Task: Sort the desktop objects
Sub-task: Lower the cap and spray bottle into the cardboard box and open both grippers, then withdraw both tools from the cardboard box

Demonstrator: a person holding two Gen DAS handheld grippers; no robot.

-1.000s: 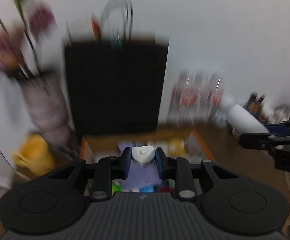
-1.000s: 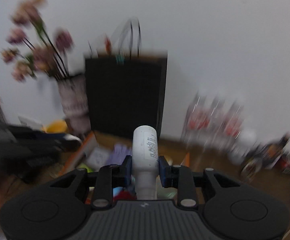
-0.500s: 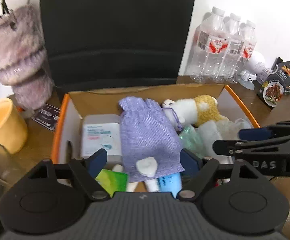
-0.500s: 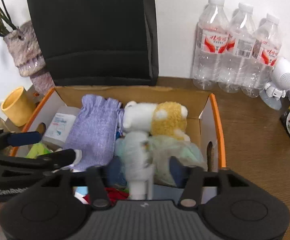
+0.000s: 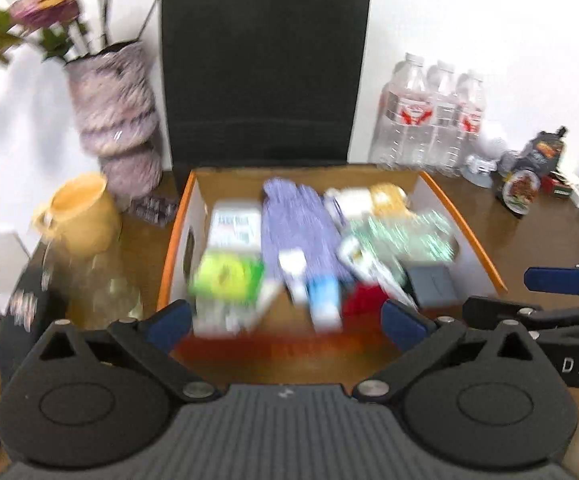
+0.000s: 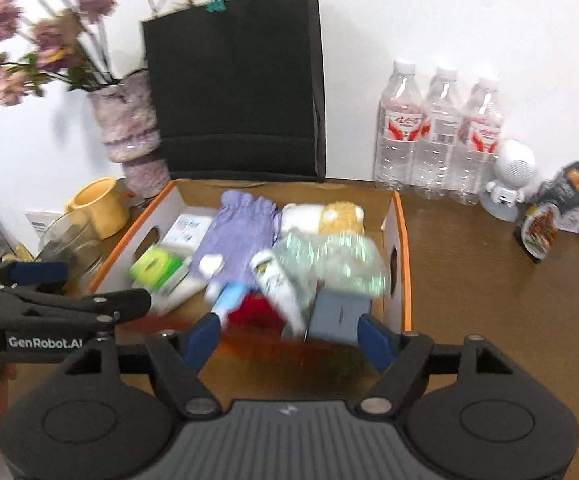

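Both grippers have let go since the earlier frames: the small white cap (image 5: 292, 261) once pinched in the left gripper (image 5: 287, 322) now lies on the purple pouch (image 5: 297, 220) inside the box (image 5: 175, 236), and the white bottle (image 6: 279, 286) once clamped in the right gripper (image 6: 289, 338) now lies slanted among the things in the box, its label end toward the purple pouch.

Left gripper: fingers wide and opening, nothing between them. It hovers over the near edge of the box, pointing down into it. Right gripper: fingers also spread and opening, nothing pressed by them; the white bottle sits beyond the tips, inside the box.

Box contents, much blurred: white packet at back left, green pack (image 5: 227, 280) in front of it, blue-and-white tube (image 5: 321, 296) near the middle, red item (image 6: 255, 312), grey box (image 6: 341, 314) at near right, crinkled clear-green bag (image 6: 329, 256), white and yellow plush toy (image 6: 323, 216) at the back.

On the desk (image 6: 489, 300) around the box: black paper bag (image 6: 237, 88) behind, vase of dried flowers (image 6: 127, 120) and yellow mug (image 6: 97, 206) to the left, three water bottles (image 6: 437, 132) to the right.
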